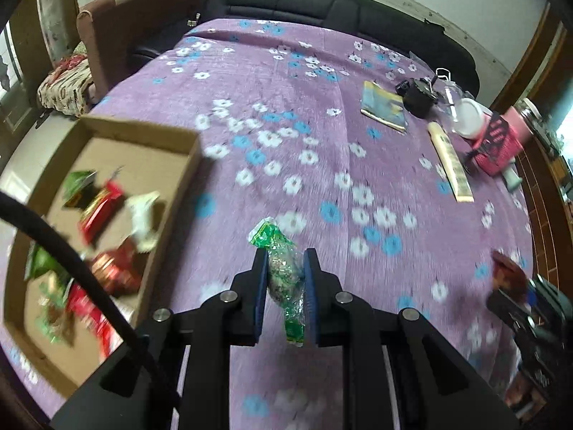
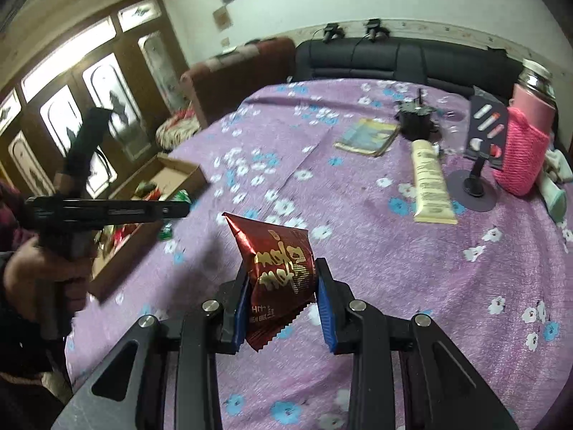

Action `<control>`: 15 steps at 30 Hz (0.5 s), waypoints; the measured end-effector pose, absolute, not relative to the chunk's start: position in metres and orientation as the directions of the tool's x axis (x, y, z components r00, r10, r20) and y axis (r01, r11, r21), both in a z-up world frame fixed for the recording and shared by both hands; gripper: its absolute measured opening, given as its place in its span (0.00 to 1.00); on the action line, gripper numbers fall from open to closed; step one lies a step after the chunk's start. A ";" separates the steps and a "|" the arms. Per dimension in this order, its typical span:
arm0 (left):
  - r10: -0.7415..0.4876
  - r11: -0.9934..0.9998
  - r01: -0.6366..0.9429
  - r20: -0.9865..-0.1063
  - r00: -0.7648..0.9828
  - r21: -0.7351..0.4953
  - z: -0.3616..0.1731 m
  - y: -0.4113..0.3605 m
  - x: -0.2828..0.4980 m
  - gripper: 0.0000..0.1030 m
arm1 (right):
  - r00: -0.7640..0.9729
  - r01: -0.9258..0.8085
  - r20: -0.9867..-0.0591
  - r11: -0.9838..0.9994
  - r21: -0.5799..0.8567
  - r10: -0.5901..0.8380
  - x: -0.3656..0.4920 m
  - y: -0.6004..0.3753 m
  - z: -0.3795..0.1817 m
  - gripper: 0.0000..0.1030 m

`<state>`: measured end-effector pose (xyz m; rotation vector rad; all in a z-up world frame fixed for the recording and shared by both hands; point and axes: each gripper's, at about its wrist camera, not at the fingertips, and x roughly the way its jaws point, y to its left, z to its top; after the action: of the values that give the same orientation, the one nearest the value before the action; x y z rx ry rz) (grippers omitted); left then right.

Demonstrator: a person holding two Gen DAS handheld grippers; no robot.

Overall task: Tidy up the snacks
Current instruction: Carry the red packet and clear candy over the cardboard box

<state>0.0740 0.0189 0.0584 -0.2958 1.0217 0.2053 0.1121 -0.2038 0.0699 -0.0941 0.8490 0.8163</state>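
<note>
My left gripper (image 1: pixel 285 256) is shut on a clear packet with green ends (image 1: pixel 283 268), held above the purple flowered bedspread (image 1: pixel 286 107). To its left lies a shallow cardboard box (image 1: pixel 107 136) with several red, green and white snack packets inside. My right gripper (image 2: pixel 281 268) is shut on a dark red foil snack bag (image 2: pixel 283 268) with gold lettering, lifted over the bedspread (image 2: pixel 394 268). In the right wrist view the left gripper (image 2: pixel 107 209), held by a hand, hovers near the cardboard box (image 2: pixel 186 173). The red bag (image 1: pixel 508 272) also shows at the right edge of the left wrist view.
On the far right of the bed lie a booklet (image 1: pixel 383 107), a black object (image 1: pixel 417 95), a cream tube (image 1: pixel 451 161), a white lid (image 1: pixel 471 118) and a pink knitted bottle cover (image 2: pixel 523 154). A black headboard (image 1: pixel 322 3) and brown sofa (image 1: pixel 118 25) stand behind.
</note>
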 end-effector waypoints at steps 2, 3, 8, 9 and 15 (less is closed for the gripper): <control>0.044 0.935 -0.322 -0.855 0.517 -0.147 0.069 0.027 0.051 0.20 | 0.363 -0.697 -0.705 0.680 0.228 0.608 0.106 -0.193 0.073 0.31; 0.056 0.932 -0.333 -0.853 0.518 -0.141 0.073 0.032 0.043 0.20 | 0.352 -0.711 -0.707 0.667 0.224 0.613 0.102 -0.185 0.077 0.31; 0.122 0.889 -0.439 -0.857 0.500 -0.130 0.087 0.084 -0.009 0.20 | 0.294 -0.781 -0.699 0.585 0.217 0.652 0.083 -0.132 0.100 0.31; 0.130 0.881 -0.455 -0.860 0.494 -0.129 0.087 0.093 -0.017 0.21 | 0.284 -0.793 -0.695 0.569 0.217 0.661 0.080 -0.120 0.104 0.31; 0.152 0.829 -0.542 -0.875 0.459 -0.140 0.072 0.146 -0.054 0.21 | 0.187 -0.856 -0.699 0.463 0.229 0.690 0.065 -0.034 0.116 0.31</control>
<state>-0.0541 0.1461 0.0719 -0.4343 1.0103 0.4436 0.0645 -0.0344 0.1160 -0.2332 0.8419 1.1022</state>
